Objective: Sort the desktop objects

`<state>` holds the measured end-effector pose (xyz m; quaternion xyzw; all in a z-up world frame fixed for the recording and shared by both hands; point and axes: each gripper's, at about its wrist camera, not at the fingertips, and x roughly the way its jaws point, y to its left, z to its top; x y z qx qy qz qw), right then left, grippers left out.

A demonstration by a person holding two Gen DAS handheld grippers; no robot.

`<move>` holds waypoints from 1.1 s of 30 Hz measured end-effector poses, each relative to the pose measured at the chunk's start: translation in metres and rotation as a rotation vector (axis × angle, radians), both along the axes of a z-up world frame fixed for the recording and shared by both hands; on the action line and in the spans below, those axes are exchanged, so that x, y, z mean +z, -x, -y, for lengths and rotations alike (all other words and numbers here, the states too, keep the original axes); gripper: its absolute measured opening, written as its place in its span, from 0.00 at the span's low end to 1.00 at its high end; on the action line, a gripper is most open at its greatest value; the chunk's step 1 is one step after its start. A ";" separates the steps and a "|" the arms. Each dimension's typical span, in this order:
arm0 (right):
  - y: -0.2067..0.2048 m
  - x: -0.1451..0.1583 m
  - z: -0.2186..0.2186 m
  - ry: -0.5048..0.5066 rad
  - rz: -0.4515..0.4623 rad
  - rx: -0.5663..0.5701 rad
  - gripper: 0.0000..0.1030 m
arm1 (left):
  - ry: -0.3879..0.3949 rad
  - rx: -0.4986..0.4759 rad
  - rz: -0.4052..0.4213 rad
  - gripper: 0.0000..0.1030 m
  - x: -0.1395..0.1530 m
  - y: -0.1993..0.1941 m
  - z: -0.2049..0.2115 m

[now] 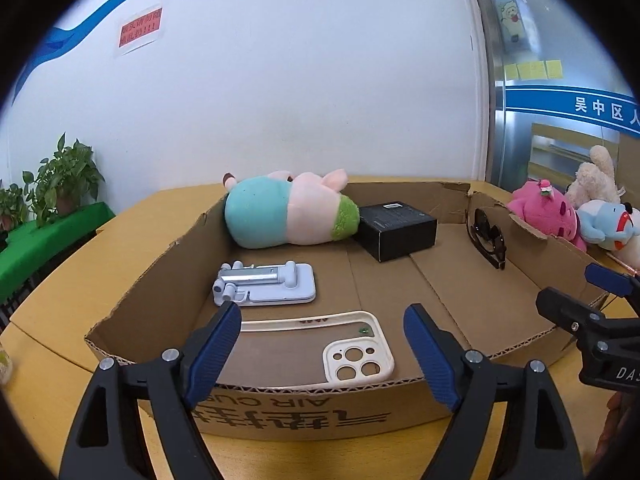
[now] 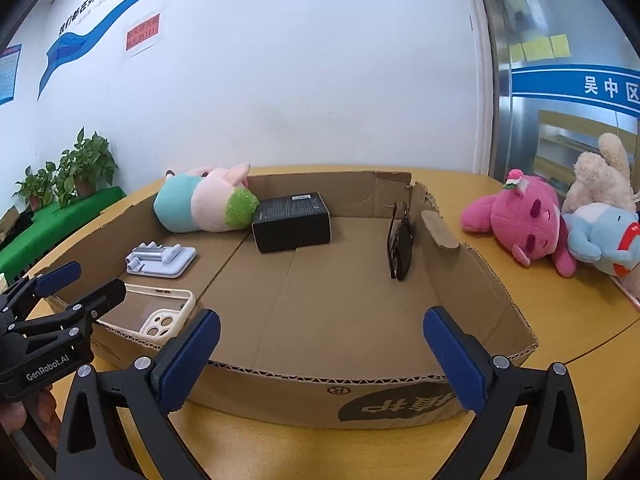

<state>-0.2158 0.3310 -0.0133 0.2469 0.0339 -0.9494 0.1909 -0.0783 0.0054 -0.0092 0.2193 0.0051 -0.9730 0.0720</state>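
A shallow cardboard box (image 1: 304,408) (image 2: 472,276) lies on the wooden table. In it are a pastel plush (image 1: 288,216) (image 2: 204,204), a black box (image 1: 400,230) (image 2: 294,222), a white phone stand (image 1: 266,284) (image 2: 162,260), a cream phone case (image 1: 352,346) (image 2: 160,314) and dark sunglasses (image 1: 488,238) (image 2: 400,246) leaning on the right wall. My left gripper (image 1: 322,354) (image 2: 76,284) is open and empty over the box's front left edge. My right gripper (image 2: 320,356) (image 1: 576,288) is open and empty over the front edge.
A pink plush (image 2: 520,220) (image 1: 544,212), a blue plush (image 2: 600,236) (image 1: 608,228) and a beige plush (image 2: 600,176) lie on the table right of the box. Potted plants (image 1: 60,184) (image 2: 84,164) stand on a green stand at the left. A white wall is behind.
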 end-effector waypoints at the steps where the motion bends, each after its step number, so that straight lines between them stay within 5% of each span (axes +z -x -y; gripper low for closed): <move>1: -0.001 -0.001 0.001 0.002 -0.008 -0.005 1.00 | -0.003 0.000 0.002 0.84 0.000 0.001 0.001; 33: -0.006 -0.003 -0.001 0.019 -0.041 0.008 1.00 | -0.004 0.006 0.008 0.86 -0.003 0.003 0.003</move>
